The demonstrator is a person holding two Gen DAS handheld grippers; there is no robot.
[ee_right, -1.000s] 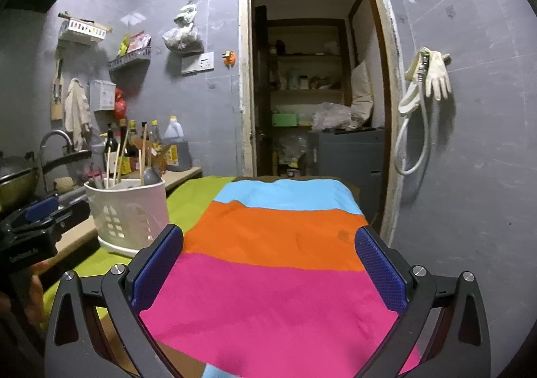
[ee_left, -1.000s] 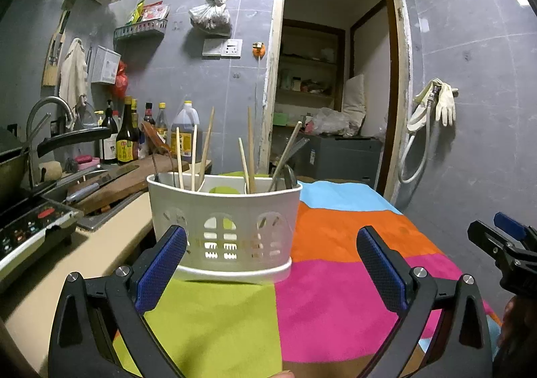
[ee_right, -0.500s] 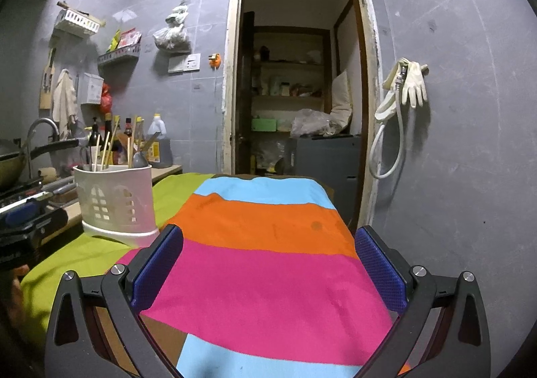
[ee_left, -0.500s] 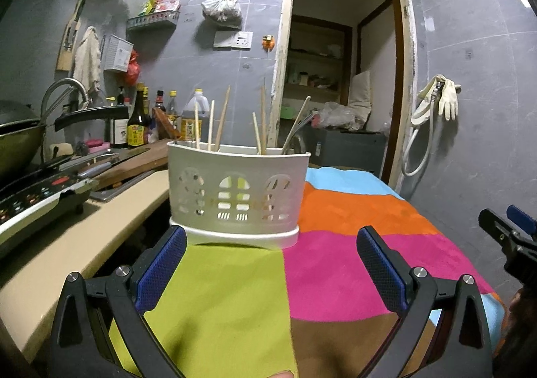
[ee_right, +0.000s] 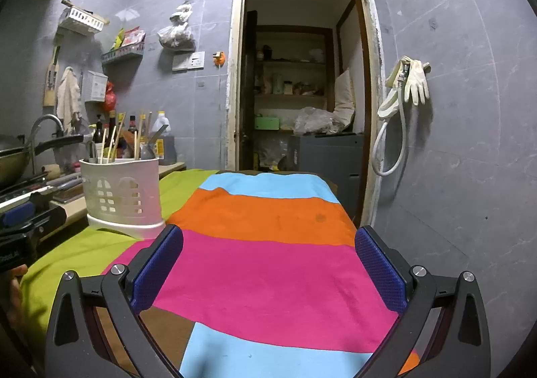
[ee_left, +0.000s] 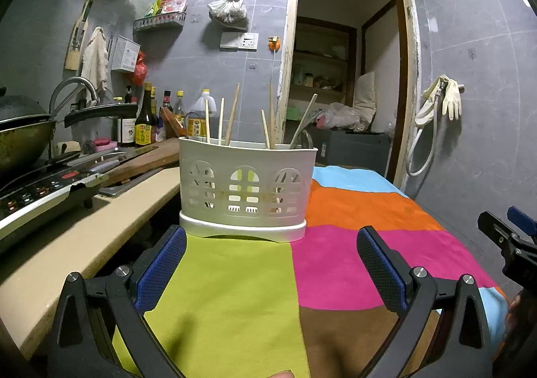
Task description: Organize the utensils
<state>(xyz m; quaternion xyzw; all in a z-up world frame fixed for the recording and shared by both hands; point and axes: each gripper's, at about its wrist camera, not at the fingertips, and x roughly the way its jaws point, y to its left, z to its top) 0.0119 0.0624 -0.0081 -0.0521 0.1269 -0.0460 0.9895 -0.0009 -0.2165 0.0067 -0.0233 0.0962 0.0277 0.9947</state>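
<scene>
"Why does the holder sit where it does?"

"I judge it is parked at the cloth's edge nearest the counter, so it stays within reach of both my claws. It stands upright on the green patch, just touching the line where green meets pink and orange. The chopsticks lean loosely in its near-counter part, and a spoon or similar metal piece leans at the end away from the counter. I cannot tell which inner section each one sits in."

"So the utensils are already in?"

"As far as I can see, yes. The cloth on every side of the holder shows nothing loose. My guess is the sorting is nearly done, or finished."

"What is your left claw doing?"

"It is spread wide and grips nothing. It faces the holder head-on, its blue pads short of the holder's base and not touching it."

"And the right claw?"

"Equally wide apart, with nothing between its pads. It hovers over the pink stripe, off to the side of the holder away from the counter, and well apart from it."

"Anything to watch?"

"The holder looks light and tall with sticks poking out, so I think a careless nudge could tip it."
</scene>
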